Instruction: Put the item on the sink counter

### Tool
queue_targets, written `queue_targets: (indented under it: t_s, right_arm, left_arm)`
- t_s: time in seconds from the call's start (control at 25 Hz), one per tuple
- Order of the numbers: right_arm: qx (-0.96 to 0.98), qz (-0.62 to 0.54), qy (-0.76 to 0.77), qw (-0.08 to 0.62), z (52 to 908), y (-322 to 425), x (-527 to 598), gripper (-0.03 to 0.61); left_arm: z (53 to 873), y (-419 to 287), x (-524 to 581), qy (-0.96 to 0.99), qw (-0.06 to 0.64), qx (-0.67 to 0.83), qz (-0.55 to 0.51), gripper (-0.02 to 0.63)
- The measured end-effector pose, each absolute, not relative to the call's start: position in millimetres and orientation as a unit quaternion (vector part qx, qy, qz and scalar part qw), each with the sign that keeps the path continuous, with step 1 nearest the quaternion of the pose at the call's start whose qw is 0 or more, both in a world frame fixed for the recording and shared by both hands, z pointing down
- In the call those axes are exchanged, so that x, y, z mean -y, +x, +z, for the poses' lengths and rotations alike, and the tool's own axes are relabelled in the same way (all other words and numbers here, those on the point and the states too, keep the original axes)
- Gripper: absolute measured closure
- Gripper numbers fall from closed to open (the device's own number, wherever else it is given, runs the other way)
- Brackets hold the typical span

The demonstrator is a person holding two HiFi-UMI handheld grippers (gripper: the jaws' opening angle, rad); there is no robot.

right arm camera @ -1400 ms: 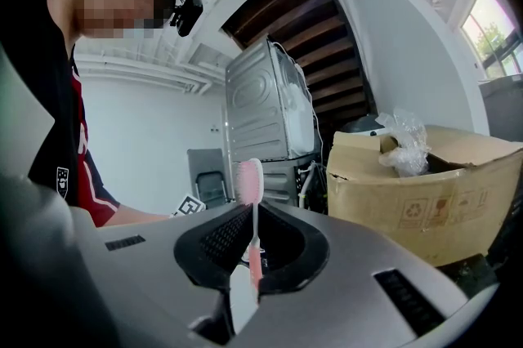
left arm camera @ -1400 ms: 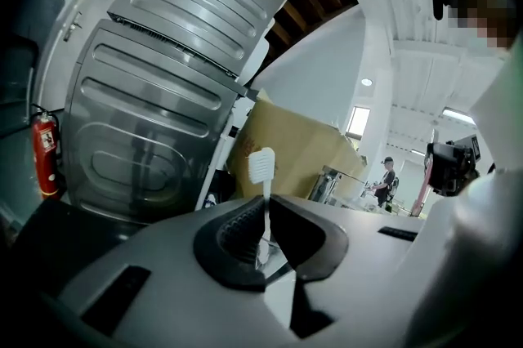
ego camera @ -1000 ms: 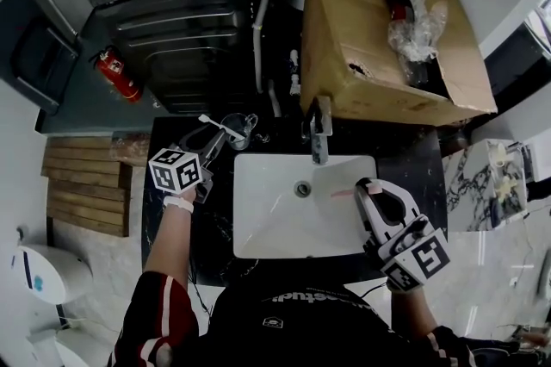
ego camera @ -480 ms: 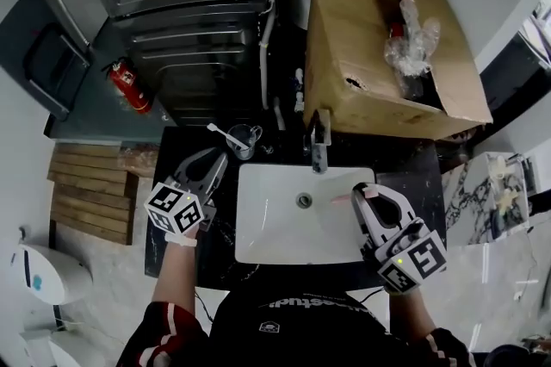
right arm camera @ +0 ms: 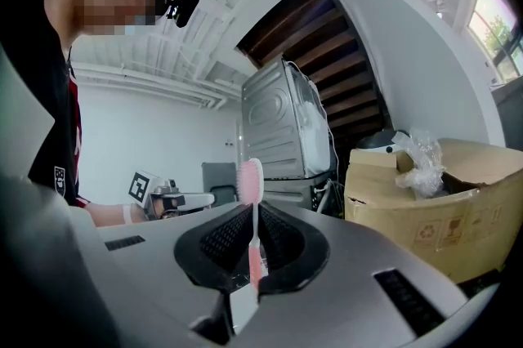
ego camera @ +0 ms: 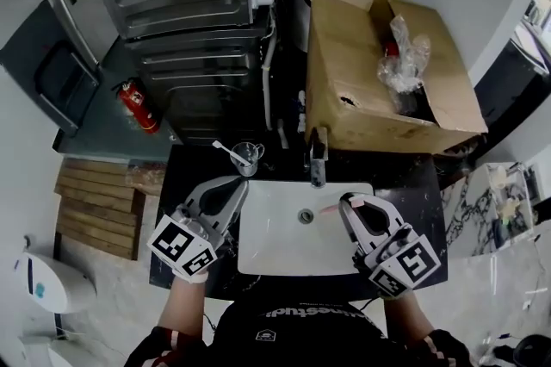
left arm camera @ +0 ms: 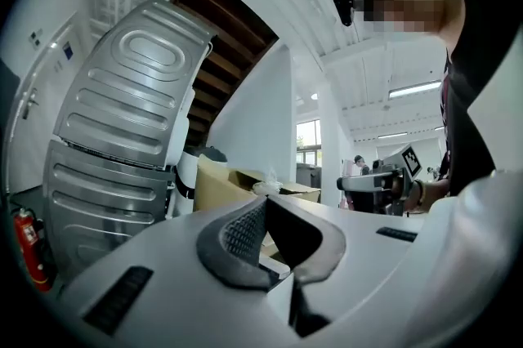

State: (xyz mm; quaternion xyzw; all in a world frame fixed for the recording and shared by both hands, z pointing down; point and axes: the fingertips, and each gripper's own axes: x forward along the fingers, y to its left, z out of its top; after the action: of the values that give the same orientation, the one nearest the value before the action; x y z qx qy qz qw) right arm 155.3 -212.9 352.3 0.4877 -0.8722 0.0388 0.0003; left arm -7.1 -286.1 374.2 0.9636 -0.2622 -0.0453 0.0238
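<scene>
A pink toothbrush [ego camera: 331, 207] sticks out leftward over the white sink basin [ego camera: 284, 249], and my right gripper [ego camera: 348, 201] is shut on its handle. In the right gripper view the pink toothbrush [right arm camera: 252, 203] stands upright between the black pads, bristle head on top. My left gripper [ego camera: 242, 183] hovers over the black sink counter [ego camera: 411, 184] at the basin's left edge; its jaws finish closing and are shut on nothing. The left gripper [left arm camera: 266, 205] shows its pads meeting empty. A glass cup [ego camera: 247, 155] holding a white toothbrush stands behind it.
A faucet [ego camera: 317, 155] rises at the basin's back edge. An open cardboard box [ego camera: 379, 72] with plastic wrap sits behind the counter on the right. A grey washing machine [ego camera: 181, 3] stands at back left, with a red fire extinguisher [ego camera: 134, 103] beside it.
My left gripper has pulled back from the glass cup toward the basin's left edge and closed its jaws empty. The white toothbrush stays in the cup. My right gripper still holds the pink toothbrush.
</scene>
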Motion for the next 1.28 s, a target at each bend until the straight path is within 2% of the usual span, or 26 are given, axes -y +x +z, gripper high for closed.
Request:
queue_targets:
  t_s: [0.32,0.6,0.96,1.28]
  right_arm:
    - [0.877,0.051,0.478,-0.01,353.1,153.1,218.7,0.529]
    - [0.9,0.061,0.432,-0.012,352.7,119.8,249.8,0.529]
    - [0.918,0.12,0.377,-0.007,382.1,63.7,348.7,0.529]
    - [0.904,0.189,0.383,0.005,449.4,30.0,447.7,0.529]
  left_arm:
    - [381.9,-9.3,279.2,0.963,0.036,0.265,-0.041,0.598]
    - [394.1,-39.9,274.0,0.954,0.044,0.295,-0.031,0.598]
    - [417.6,-93.4,267.4,0.939,0.065,0.338,-0.019,0.598]
    - [432.6,-135.8,266.6,0.924,0.082,0.372,-0.005,0.598]
